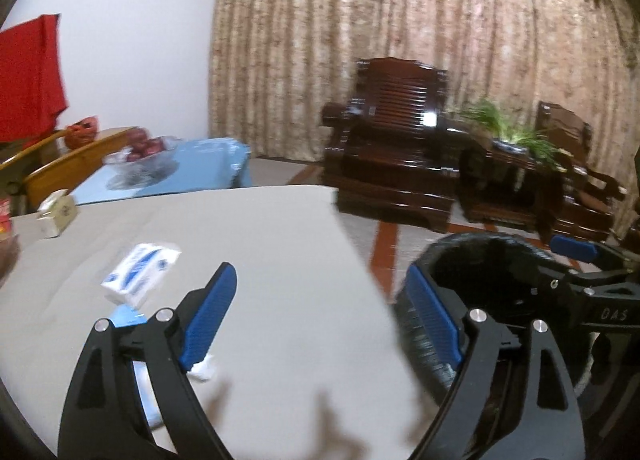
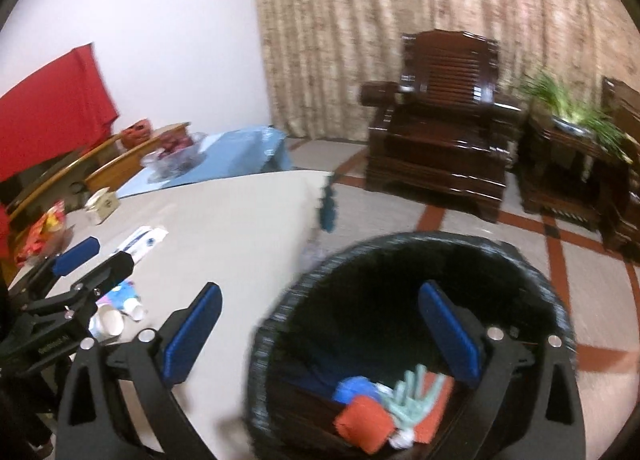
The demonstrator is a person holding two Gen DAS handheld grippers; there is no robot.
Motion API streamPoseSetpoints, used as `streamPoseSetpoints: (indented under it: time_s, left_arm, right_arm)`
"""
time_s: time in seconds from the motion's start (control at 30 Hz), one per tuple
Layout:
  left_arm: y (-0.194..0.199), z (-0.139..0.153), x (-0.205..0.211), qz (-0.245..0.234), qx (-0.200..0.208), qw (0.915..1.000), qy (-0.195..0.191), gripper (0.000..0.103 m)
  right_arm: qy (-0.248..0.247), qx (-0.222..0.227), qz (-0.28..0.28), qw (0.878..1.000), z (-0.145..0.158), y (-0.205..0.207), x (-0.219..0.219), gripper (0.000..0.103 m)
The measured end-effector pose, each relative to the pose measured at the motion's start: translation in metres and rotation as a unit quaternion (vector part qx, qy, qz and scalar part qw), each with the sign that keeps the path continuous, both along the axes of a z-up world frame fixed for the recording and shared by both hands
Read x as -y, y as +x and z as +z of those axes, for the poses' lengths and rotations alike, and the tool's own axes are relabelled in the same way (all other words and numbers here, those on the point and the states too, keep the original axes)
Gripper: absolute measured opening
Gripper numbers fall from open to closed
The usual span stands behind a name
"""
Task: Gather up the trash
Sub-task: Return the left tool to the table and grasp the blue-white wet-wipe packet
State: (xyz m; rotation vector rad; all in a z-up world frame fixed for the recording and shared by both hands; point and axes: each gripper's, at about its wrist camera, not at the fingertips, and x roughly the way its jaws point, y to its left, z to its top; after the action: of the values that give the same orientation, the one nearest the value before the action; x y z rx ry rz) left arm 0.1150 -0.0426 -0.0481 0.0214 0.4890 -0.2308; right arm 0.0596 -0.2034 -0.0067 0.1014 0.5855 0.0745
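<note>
A pale worktop (image 2: 224, 220) is filling the left of both views, its right edge running diagonally down beside a black trash bin (image 2: 404, 260) that is standing on the tiled floor (image 2: 460, 228). The bin is serving as the landmark here. Beyond the bin, open floor is stretching to a dark wooden armchair (image 2: 440, 132) in front of a patterned curtain (image 2: 400, 20).

The bin's rim is sitting just beside the worktop's edge. Inside the bin, orange paper (image 2: 362, 422), a pale green glove (image 2: 412, 396) and a blue scrap (image 2: 356, 386) are lying at the bottom.

The right tongs (image 2: 324, 334) are hanging over the bin with their blue pads wide apart and nothing between them. The left tongs (image 1: 320, 324) are standing left of the bin, over the worktop's edge, also spread apart and empty.

Left of the bin, on the worktop, a blue-and-white box (image 1: 140, 274) is lying well clear of the edge. Nearer the left tongs, a small white crumpled scrap (image 1: 202, 370) is lying, and paper cups (image 2: 110, 320) are lying farther left.
</note>
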Motion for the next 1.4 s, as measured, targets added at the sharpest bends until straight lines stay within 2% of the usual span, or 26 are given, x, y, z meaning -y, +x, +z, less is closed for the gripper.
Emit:
streamPoseSetpoints:
  time_s: [0.3, 0.57, 0.9, 1.4]
  left_arm:
    - [-0.018, -0.015, -0.082, 0.095, -0.016, 0.9948, 0.033, 0.084]
    - [-0.034, -0.042, -0.124, 0.136, -0.050, 0.9887, 0.036, 0.084]
    - [-0.030, -0.073, -0.133, 0.150, -0.089, 0.9846, 0.020, 0.084]
    - [-0.006, -0.098, -0.136, 0.168, -0.123, 0.9780, 0.005, 0.083]
  right_arm:
    - [-0.004, 0.006, 0.090, 0.996, -0.016, 0.021, -0.080, 0.097]
    - [-0.017, -0.005, 0.136, 0.991, -0.039, 0.028, -0.129, 0.097]
    - [-0.027, -0.036, 0.139, 0.989, -0.062, 0.038, -0.139, 0.097]
    - [-0.038, -0.049, 0.143, 0.988, -0.074, 0.045, -0.147, 0.097]
